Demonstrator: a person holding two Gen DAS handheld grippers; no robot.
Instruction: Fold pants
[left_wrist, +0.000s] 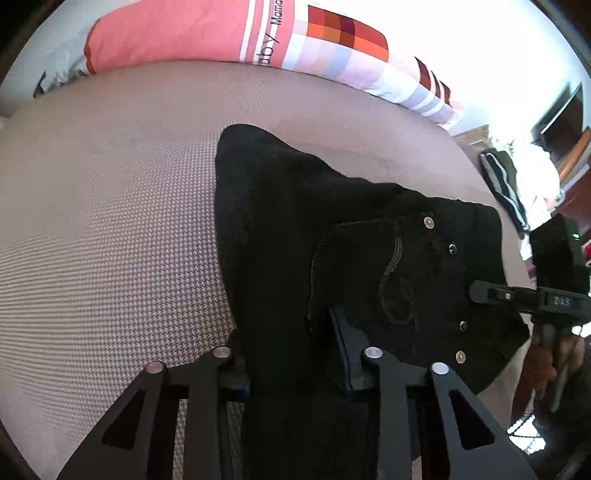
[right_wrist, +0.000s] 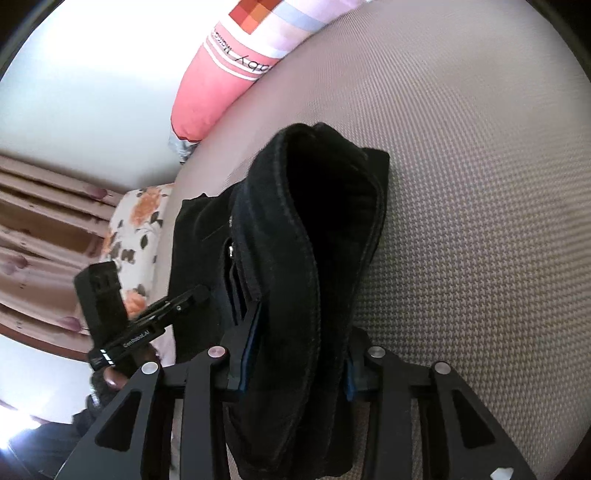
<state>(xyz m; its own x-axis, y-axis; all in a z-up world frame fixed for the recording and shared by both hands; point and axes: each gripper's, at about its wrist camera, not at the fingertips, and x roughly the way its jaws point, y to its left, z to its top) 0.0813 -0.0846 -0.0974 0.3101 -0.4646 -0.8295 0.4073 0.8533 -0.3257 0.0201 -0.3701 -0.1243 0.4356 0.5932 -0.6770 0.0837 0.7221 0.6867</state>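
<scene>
Black pants (left_wrist: 332, 236) lie on a grey woven bed surface (left_wrist: 110, 221), back pocket with rivets facing up. My left gripper (left_wrist: 295, 354) is shut on a fold of the pants, cloth bunched between its fingers. My right gripper (right_wrist: 295, 354) is shut on the thick waistband end of the pants (right_wrist: 314, 229), which stands up in a loop above the bed (right_wrist: 480, 221). The right gripper also shows at the right edge of the left wrist view (left_wrist: 480, 291), at the pants' waist edge. The left gripper shows in the right wrist view (right_wrist: 195, 295), at the pants' left side.
A pink and checked pillow (left_wrist: 221, 33) lies along the far edge of the bed, also in the right wrist view (right_wrist: 229, 74). A floral cushion (right_wrist: 136, 236) and curtains sit at the left. Striped clothing (left_wrist: 502, 181) and wooden furniture are at the far right.
</scene>
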